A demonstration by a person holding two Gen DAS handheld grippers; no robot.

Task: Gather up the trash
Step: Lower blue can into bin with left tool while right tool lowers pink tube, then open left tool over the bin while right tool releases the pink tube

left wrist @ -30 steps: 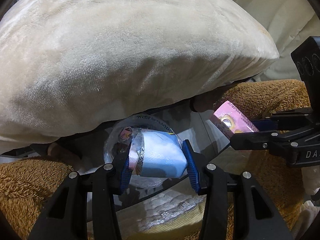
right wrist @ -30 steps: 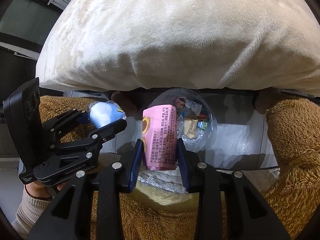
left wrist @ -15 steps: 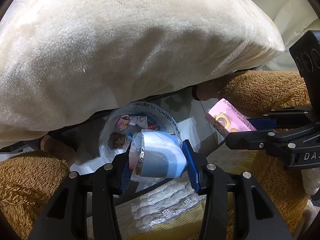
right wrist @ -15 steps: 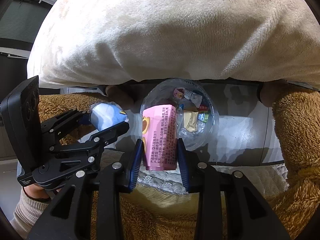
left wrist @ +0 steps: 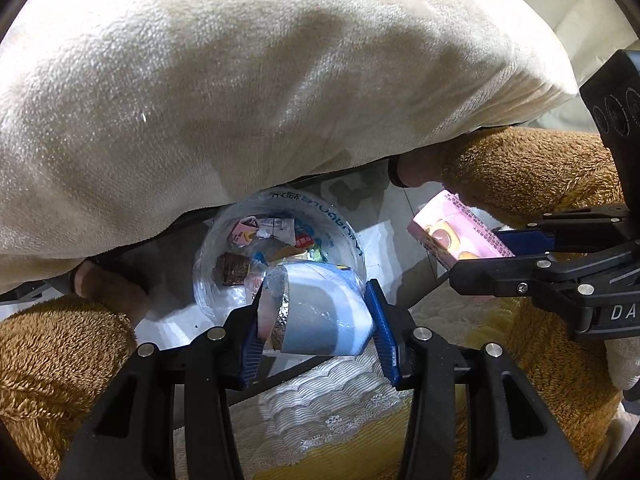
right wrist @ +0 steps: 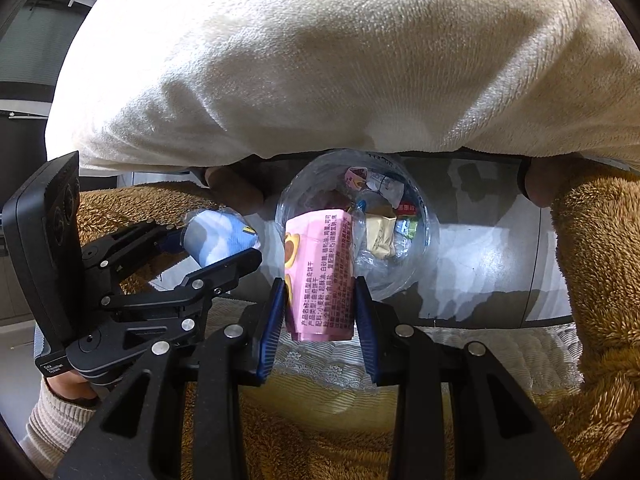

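- Left gripper point(left wrist: 316, 320) is pinching a blue-and-white snack wrapper point(left wrist: 324, 312) between its blue pads, jaws part-way closed on it; the foil-edged open end is facing the left pad.
- Right gripper point(right wrist: 318, 308) is clamping a pink snack packet point(right wrist: 320, 272), jaws pressed tight on its flat sides; the packet's long axis is running straight out along the fingers, printed face toward the camera.
- Target is the clear plastic-lined bin point(right wrist: 420, 236) on the floor, already holding candy wrappers point(right wrist: 380, 232); its mouth is sitting partly under the overhang of the cream plush cushion point(right wrist: 340, 60).
- Key relation: both loads are hanging above and on the near side of the bin's mouth. In the left wrist view the bin's rim point(left wrist: 348, 232) is showing just beyond the blue wrapper, so the bin is lying ahead of the fingertips, not squarely under them.
- In the right wrist view the pink packet's far end is overlapping the bin's left half; the bin centre is lying ahead and to the right.
- Left gripper is sitting to the left of the right one, its wrapper outside the rim in the right wrist view.
- Judgement: the right hand looks nearer to a clean drop; the left needs more travel toward the bin.
- Risk: cushion edge is crowding the opening.
- Brown fuzzy blanket point(right wrist: 592, 260) is flanking the bin on both sides.
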